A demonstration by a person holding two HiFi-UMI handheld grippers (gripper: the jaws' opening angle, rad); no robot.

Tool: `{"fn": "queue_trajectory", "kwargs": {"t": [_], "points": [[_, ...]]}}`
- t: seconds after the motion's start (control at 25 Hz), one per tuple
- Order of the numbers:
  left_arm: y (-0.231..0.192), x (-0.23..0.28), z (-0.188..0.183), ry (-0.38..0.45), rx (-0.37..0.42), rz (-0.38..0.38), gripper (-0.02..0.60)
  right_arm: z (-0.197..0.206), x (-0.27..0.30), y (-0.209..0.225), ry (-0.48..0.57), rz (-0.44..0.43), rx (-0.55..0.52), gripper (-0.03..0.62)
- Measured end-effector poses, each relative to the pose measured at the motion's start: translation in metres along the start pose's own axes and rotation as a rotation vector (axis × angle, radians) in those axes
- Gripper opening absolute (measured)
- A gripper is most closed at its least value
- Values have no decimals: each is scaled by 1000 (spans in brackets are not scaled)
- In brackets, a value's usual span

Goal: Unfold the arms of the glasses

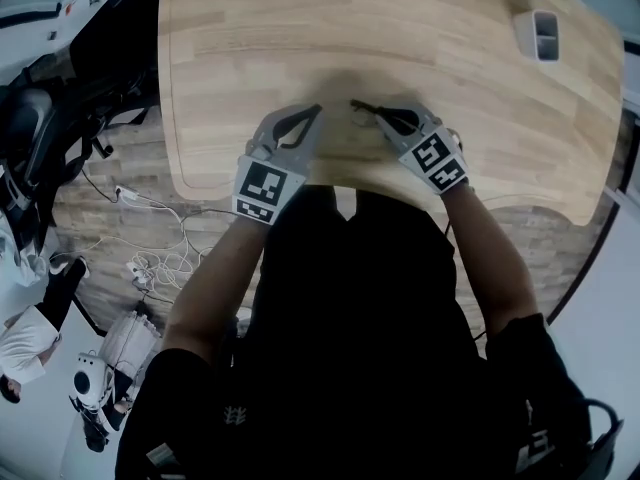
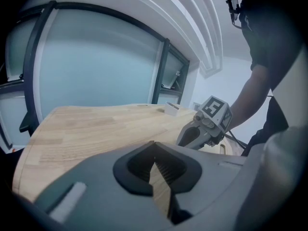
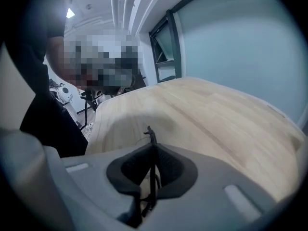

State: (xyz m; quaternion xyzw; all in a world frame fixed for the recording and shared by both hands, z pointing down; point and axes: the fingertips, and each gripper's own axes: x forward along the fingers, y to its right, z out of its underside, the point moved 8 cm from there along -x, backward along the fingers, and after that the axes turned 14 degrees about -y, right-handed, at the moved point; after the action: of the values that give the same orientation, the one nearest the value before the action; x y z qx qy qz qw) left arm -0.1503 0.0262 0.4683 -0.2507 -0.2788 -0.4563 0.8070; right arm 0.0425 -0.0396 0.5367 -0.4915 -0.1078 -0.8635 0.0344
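Observation:
The glasses [image 1: 360, 106] are thin and dark-framed and sit just above the wooden table [image 1: 400, 28] near its front edge. My right gripper [image 1: 380, 117] is shut on them. In the right gripper view a slim black part of the glasses [image 3: 150, 134] runs between the closed jaws of the right gripper [image 3: 154, 150] and sticks out past the tips. The rest of the frame is hidden. My left gripper [image 1: 314, 112] hovers a short way to the left, apart from the glasses. The left gripper [image 2: 154, 147] is shut with nothing in it, and it faces the right gripper [image 2: 191, 134].
A small white container [image 1: 543, 34] stands at the table's far right, also in the left gripper view as the container [image 2: 172, 109]. Left of the table are dark equipment [image 1: 110, 38], loose cables [image 1: 150, 258] on the floor and a person [image 1: 25, 338].

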Motion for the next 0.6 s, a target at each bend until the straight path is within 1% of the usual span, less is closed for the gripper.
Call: {"fn": "queue_trajectory", "kwargs": {"t": [0.12, 0.2, 0.32, 0.4, 0.52, 0.6], "points": [[3, 11, 6, -21, 7, 36, 11, 1, -6, -6, 47, 0, -40, 20], [7, 21, 10, -33, 18, 74, 25, 3, -11, -9, 83, 3, -57, 20], [16, 39, 15, -58, 36, 160, 89, 6, -16, -11, 132, 5, -61, 20], [23, 52, 20, -89, 37, 220, 148, 8, -19, -11, 165, 10, -56, 20], [33, 65, 22, -106, 32, 284, 173, 9, -26, -12, 187, 16, -60, 20], [38, 71, 20, -108, 37, 318, 173, 9, -28, -14, 204, 12, -61, 20]]}}
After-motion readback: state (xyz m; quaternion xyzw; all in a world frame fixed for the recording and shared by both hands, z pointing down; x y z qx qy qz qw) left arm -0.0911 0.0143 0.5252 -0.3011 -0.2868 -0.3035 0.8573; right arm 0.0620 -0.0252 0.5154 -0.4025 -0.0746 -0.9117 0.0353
